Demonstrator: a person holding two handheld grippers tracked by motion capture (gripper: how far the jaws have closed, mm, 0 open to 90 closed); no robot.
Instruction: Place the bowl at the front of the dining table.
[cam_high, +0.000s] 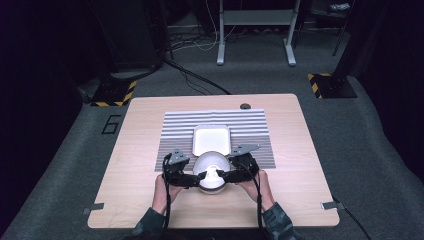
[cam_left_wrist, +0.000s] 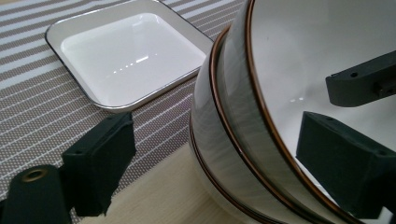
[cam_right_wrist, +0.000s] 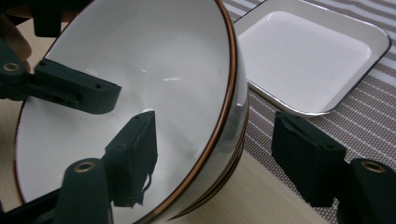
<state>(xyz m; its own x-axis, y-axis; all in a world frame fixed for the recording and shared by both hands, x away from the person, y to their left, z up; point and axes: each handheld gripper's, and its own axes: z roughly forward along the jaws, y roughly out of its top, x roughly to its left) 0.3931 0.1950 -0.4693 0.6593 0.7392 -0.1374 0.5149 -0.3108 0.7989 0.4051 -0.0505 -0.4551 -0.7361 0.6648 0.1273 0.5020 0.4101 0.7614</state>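
left gripper (cam_high: 192, 178): jaws wide, straddling top bowl's rim, not clamped
right gripper (cam_high: 231, 175): same on the opposite rim, slack
bowls (cam_high: 212, 171): nested stack at table's near edge, just off the striped mat (cam_high: 175, 132)
square tray (cam_high: 211, 139): empty on mat, just beyond
progress: probably early; nothing lifted or separated

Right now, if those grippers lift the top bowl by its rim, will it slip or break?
The top bowl looks glazed and glossy, so probably slippery. It seems rigid ceramic, likely chipping if dropped. It is nested in another bowl, which may drag along.
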